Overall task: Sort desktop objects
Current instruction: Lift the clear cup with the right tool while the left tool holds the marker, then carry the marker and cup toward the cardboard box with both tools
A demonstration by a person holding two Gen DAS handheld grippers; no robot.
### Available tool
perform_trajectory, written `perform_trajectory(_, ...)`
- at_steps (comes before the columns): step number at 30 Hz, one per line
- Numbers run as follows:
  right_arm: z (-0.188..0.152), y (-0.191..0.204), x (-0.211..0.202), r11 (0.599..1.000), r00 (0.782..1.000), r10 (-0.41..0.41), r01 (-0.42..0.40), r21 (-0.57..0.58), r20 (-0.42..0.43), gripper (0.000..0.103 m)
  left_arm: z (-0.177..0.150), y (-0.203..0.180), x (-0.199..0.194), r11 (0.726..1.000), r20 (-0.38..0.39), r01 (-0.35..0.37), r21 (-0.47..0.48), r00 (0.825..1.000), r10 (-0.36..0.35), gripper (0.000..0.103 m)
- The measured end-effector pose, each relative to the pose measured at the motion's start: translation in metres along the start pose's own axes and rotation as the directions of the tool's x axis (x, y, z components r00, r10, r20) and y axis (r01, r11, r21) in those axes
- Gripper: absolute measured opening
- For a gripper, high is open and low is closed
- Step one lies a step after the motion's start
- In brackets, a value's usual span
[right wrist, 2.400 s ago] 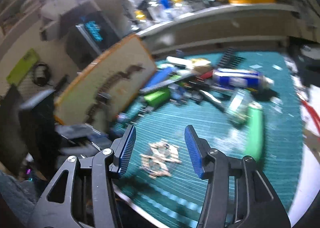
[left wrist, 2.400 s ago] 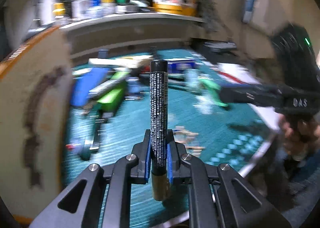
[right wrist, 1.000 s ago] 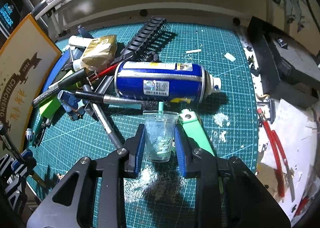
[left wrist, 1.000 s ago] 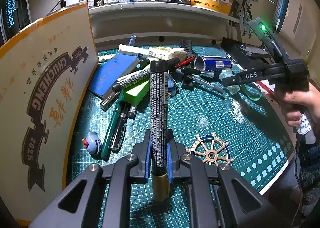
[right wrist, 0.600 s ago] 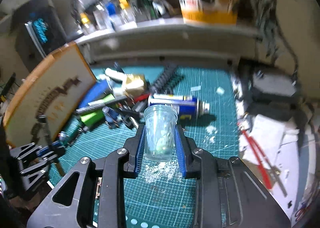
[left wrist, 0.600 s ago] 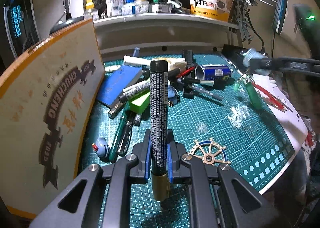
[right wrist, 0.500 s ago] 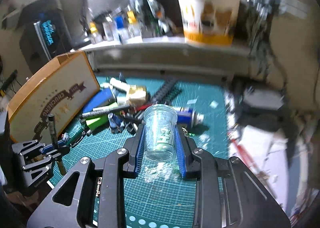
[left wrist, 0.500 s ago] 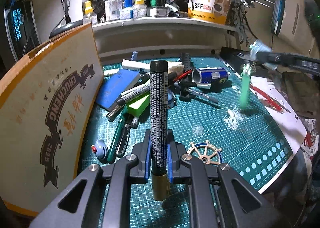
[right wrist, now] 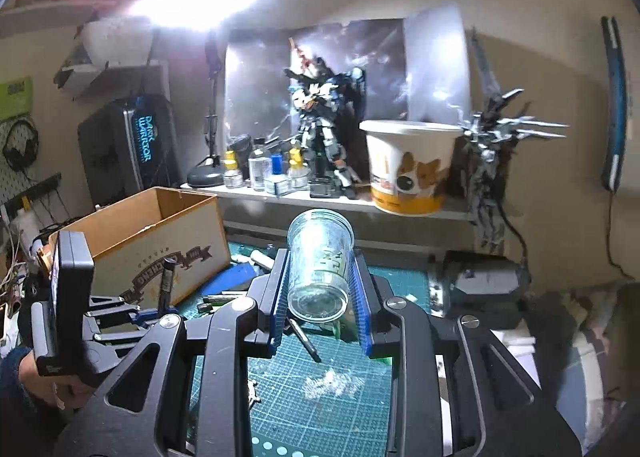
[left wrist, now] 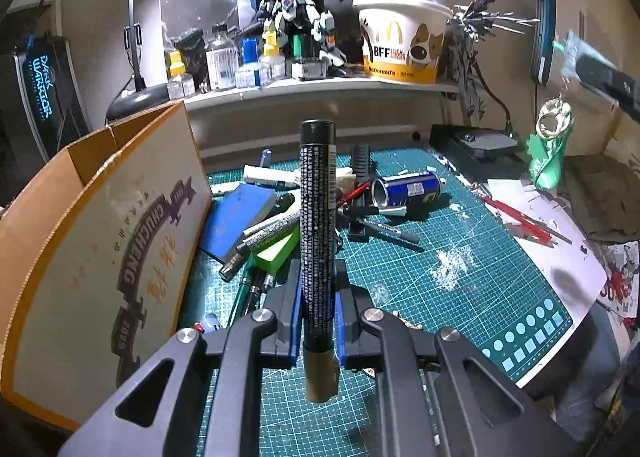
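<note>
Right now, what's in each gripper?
Left gripper: shut on the black marker pen, held upright.
Right gripper: shut on the small clear plastic cup, lifted above the cutting mat.

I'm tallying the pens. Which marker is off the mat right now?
The black marker with white print and gold end, clamped upright in the left gripper. The silver-printed marker lies in the pile.

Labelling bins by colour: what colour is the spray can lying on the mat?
Blue, with a silver base; the spray can shows best in the left wrist view.
</note>
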State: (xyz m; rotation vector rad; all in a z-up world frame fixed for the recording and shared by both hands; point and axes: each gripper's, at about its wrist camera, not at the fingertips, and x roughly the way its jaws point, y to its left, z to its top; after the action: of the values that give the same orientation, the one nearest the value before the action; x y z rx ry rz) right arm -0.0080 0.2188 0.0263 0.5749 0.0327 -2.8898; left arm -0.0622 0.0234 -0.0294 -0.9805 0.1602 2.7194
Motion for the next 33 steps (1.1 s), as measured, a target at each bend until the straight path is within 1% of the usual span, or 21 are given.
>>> perform_trajectory(5,-0.019,-0.014,-0.012,0.998,0.999,-0.032,0.031,0.060,0.010,0.027,-0.005,-0.006,-0.012,1.000,0.065,-0.026,0.004,0.998,0.026,0.013)
perform_trajectory(11,-0.040,-0.027,-0.015,0.993,1.000,-0.017,0.015,0.115,0.021,0.027,-0.001,-0.013,-0.016,0.999,0.104,-0.032,0.009,0.994,0.031,0.013)
perform_trajectory(14,-0.041,-0.026,-0.016,0.995,0.999,-0.026,0.024,0.098,0.020,0.027,0.000,-0.014,-0.017,1.000,0.108,-0.029,0.010,0.994,0.027,0.013)
perform_trajectory(23,-0.036,-0.021,-0.029,0.996,0.998,-0.019,0.014,0.089,0.060,0.027,0.003,-0.012,-0.023,1.000,0.132,-0.031,0.004,0.991,0.030,0.013)
perform_trajectory(29,-0.035,-0.014,-0.034,0.997,0.997,-0.031,0.025,0.075,0.075,0.027,-0.001,-0.004,-0.035,1.000,0.182,-0.021,-0.007,0.983,0.022,0.013)
perform_trajectory(33,-0.033,-0.012,-0.039,0.997,0.996,-0.034,0.028,0.069,0.077,0.027,-0.008,0.003,-0.048,1.000,0.217,-0.021,0.016,0.976,0.017,0.013)
